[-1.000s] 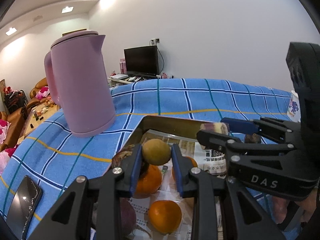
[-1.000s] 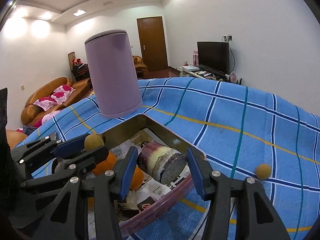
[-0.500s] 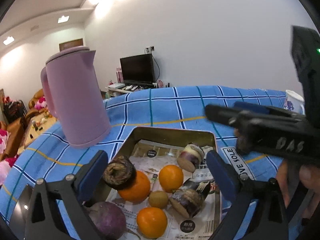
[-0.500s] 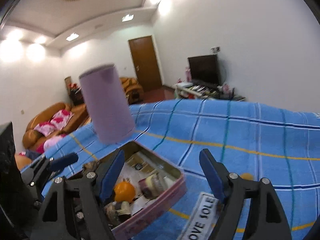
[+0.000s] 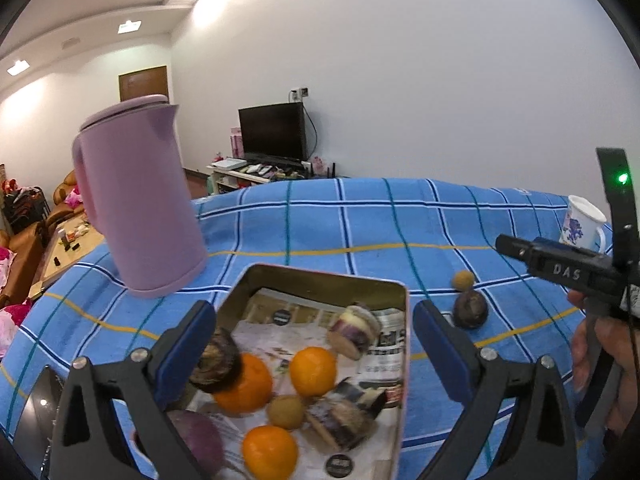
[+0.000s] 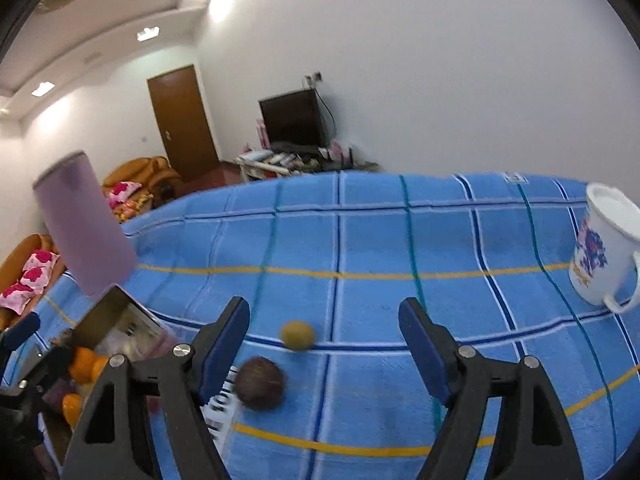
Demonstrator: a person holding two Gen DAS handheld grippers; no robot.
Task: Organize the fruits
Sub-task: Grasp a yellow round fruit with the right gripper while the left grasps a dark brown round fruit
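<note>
A metal tray (image 5: 320,276) lined with newspaper holds several fruits: oranges (image 5: 313,371), a small tan fruit (image 5: 285,411), cut purple pieces (image 5: 354,332) and a purple round one (image 5: 200,446). My left gripper (image 5: 312,354) is open and empty above the tray. On the blue checked cloth to the tray's right lie a small tan fruit (image 6: 297,335) and a dark purple-brown fruit (image 6: 260,383); both also show in the left wrist view (image 5: 463,280) (image 5: 470,311). My right gripper (image 6: 324,344) is open and empty, just above these two.
A tall pink kettle (image 5: 140,200) stands on the cloth left of the tray. A white mug (image 6: 604,244) with a blue print stands at the far right. A phone (image 5: 38,412) lies near the left front. The tray's corner (image 6: 116,312) shows at the right wrist view's left.
Both grippers opened: the left let go of a small tan fruit and the right a cut purple piece, now in the tray. Both then rose; the right swung right over the loose fruits.
</note>
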